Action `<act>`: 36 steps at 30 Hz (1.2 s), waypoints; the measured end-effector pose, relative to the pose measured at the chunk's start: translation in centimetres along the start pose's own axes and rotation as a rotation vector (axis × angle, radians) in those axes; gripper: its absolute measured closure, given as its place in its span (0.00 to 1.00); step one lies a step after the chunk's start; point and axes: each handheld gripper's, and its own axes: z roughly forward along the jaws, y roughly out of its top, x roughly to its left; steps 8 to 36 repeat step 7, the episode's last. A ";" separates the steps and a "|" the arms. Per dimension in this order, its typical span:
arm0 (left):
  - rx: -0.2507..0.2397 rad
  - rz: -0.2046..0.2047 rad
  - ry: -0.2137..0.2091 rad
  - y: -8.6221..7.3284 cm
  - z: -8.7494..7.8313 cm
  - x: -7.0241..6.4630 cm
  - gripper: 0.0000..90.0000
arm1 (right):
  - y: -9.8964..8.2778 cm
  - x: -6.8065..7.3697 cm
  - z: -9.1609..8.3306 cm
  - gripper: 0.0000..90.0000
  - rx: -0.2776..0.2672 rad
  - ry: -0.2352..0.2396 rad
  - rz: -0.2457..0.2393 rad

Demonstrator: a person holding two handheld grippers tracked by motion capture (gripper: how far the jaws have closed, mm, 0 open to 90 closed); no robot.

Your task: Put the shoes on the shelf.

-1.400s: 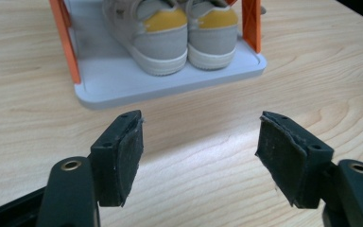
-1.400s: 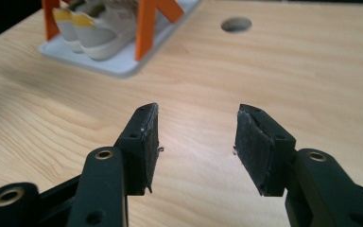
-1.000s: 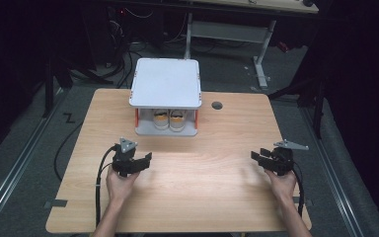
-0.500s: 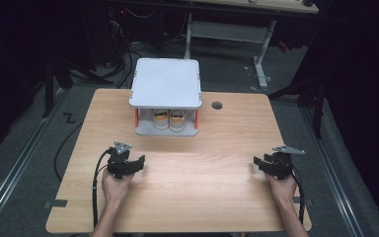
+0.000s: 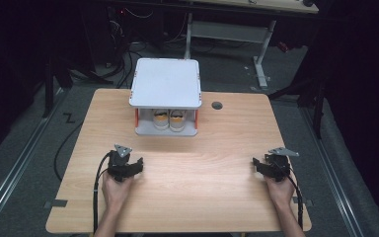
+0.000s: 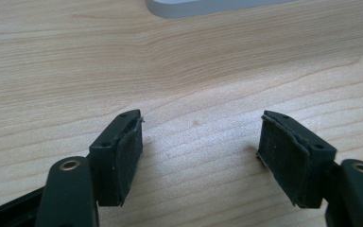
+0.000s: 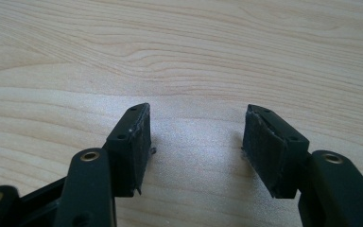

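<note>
Shoe rack [image 5: 165, 89] unmoved | left gripper [image 5: 137, 167], right gripper [image 5: 256, 165] drawn back, empty, jaws apart

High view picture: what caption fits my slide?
Two hands hold open tools, left tool and right tool, before a white rack.

My table [image 5: 217, 163] is pale wood, smooth and matt; my pads [image 6: 283, 161] look like rough black rubber on matt plastic.

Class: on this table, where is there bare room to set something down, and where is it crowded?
Free: the wide strip of table between the left gripper and right gripper, plus both sides of the white rack. Crowded: under the rack, where shoes sit.
</note>
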 end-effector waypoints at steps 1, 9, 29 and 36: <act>0.000 0.000 -0.001 0.0 0.0 0.0 0.34 | 0.0 0.0 0.0 0.47 0.000 0.000 0.000; 0.000 0.000 -0.004 0.0 0.0 0.0 0.34 | 0.0 0.0 0.0 0.47 0.000 0.000 -0.001; 0.000 0.000 -0.004 0.0 0.0 0.0 0.34 | 0.0 0.0 0.0 0.47 0.000 0.000 -0.001; 0.000 0.000 -0.004 0.0 0.0 0.0 0.34 | 0.0 0.0 0.0 0.47 0.000 0.000 -0.001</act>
